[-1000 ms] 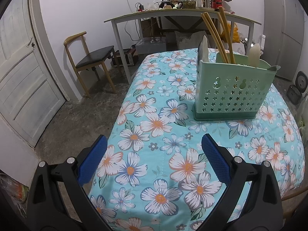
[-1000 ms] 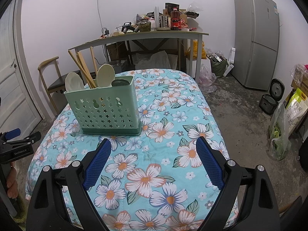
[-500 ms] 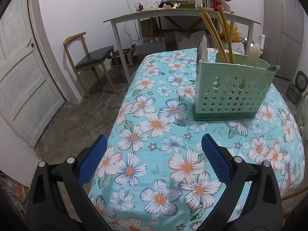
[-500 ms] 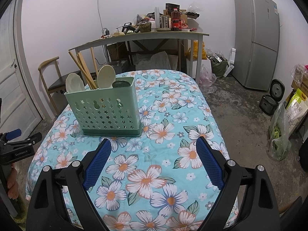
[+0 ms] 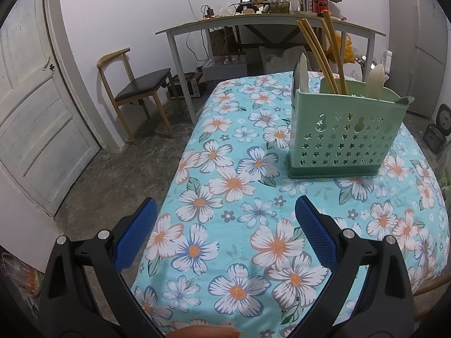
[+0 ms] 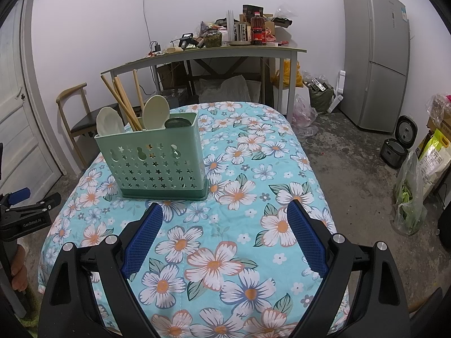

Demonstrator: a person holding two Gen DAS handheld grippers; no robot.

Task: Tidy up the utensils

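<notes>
A green perforated utensil holder stands on the flowered tablecloth; it also shows in the right wrist view. Wooden chopsticks and white spoons stand upright in it; the chopsticks and spoons also show in the right wrist view. My left gripper is open and empty, above the table's near left part. My right gripper is open and empty, just in front of the holder. The left gripper also shows at the right wrist view's left edge.
A wooden chair and a cluttered grey desk stand behind the table. A white door is at the left. A fridge, a rice cooker and bags stand on the floor at the right.
</notes>
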